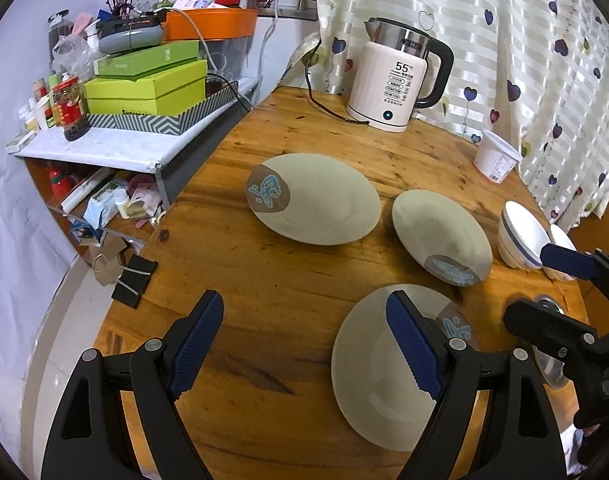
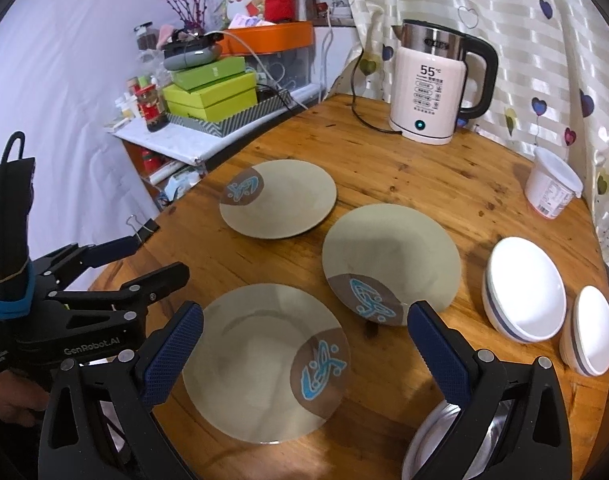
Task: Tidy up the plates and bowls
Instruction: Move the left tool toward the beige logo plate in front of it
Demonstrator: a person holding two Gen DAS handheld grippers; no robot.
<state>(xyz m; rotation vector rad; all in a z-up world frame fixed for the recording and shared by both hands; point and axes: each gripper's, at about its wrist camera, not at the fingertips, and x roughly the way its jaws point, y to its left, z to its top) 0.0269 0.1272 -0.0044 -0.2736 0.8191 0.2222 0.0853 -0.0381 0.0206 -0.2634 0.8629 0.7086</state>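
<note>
**Both claws open above three plates and two bowls**

Your left claw (image 1: 304,344) hangs open over the wooden counter (image 1: 264,280), its fingers spread wide and holding nothing; its right finger (image 1: 414,346) sits over the rim of the near plate (image 1: 384,392). Your right claw (image 2: 304,352) is open too, empty, with the same near plate (image 2: 256,360) lying between its fingers.

Three beige plates lie flat on the counter, each apart from the others, each with a brown patch bearing a blue design. The far plate (image 1: 316,200) sits toward the kettle (image 1: 396,80); the middle plate (image 1: 440,232) lies to its right, near the bowls.

A large white bowl (image 2: 524,288) with a grey stripe stands at the right edge, and a smaller white bowl (image 2: 592,330) stands just beside it. A metal bowl (image 2: 444,440) shows partly under your right claw's right finger. A white tub (image 2: 552,188) stands by the curtain (image 2: 504,20).
</note>
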